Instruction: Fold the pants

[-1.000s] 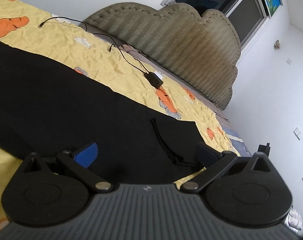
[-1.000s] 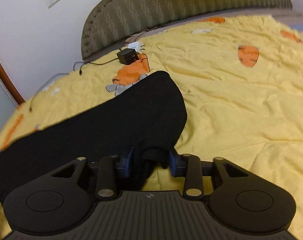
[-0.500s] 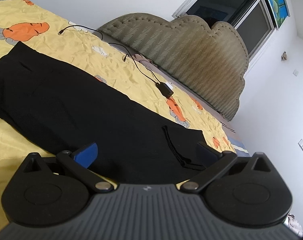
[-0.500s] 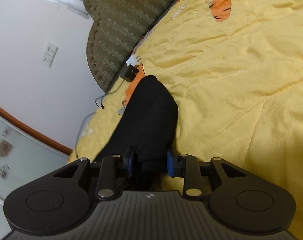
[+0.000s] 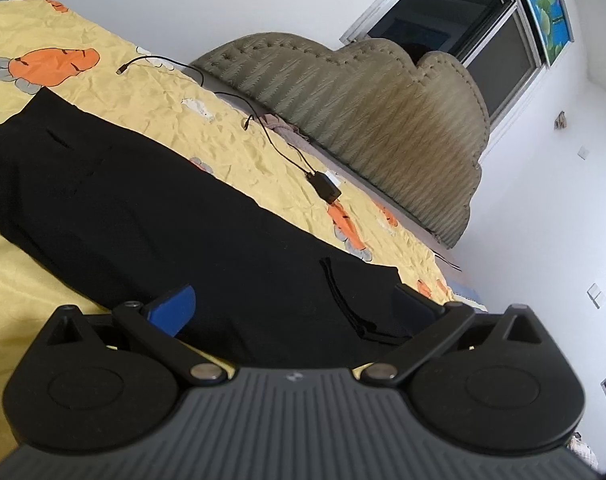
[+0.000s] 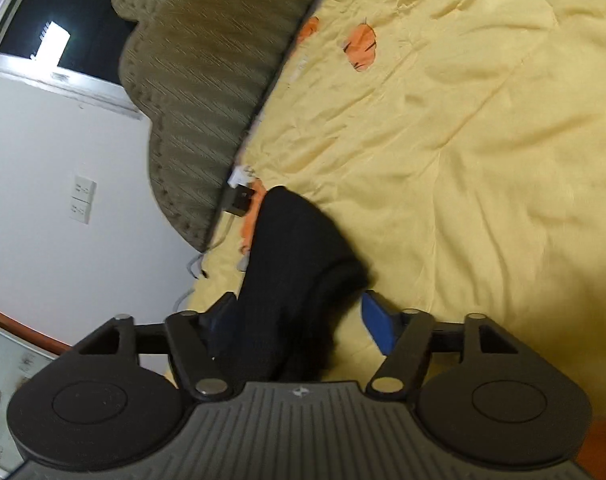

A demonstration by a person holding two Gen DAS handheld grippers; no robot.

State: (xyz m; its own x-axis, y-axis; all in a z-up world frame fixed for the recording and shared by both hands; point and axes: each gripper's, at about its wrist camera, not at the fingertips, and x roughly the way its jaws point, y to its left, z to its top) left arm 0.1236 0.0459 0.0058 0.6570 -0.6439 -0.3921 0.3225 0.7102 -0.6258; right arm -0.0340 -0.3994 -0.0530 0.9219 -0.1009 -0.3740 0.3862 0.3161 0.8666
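While both cameras look forward along their own fingers, the left gripper (image 5: 293, 306) sits nearest in its view with jaws spread wide, a blue pad on one finger and a dark one on the other, both hanging just over the black pants (image 5: 151, 224) without pinching them. A thin black drawstring (image 5: 343, 304) lies on the fabric between those fingers. The pants stretch flat and long across the yellow bedsheet (image 5: 223, 148), which is printed with orange carrots. Beyond the pants a small black charger (image 5: 324, 187) rests on the sheet, its cable (image 5: 263, 120) trailing toward the padded olive headboard (image 5: 363, 120), with a dark window (image 5: 455, 28) on the white wall behind. In the right wrist view, the right gripper (image 6: 297, 314) has its jaws apart, and a bunched, raised fold of the pants (image 6: 291, 264) sits between them, against the left finger; the blue pad on the other finger stands clear of the cloth. Whether that left finger presses the fabric is hard to tell. Farther off, the bedsheet (image 6: 463, 160) spreads out, and the charger (image 6: 239, 200) lies beside the headboard (image 6: 207, 60).
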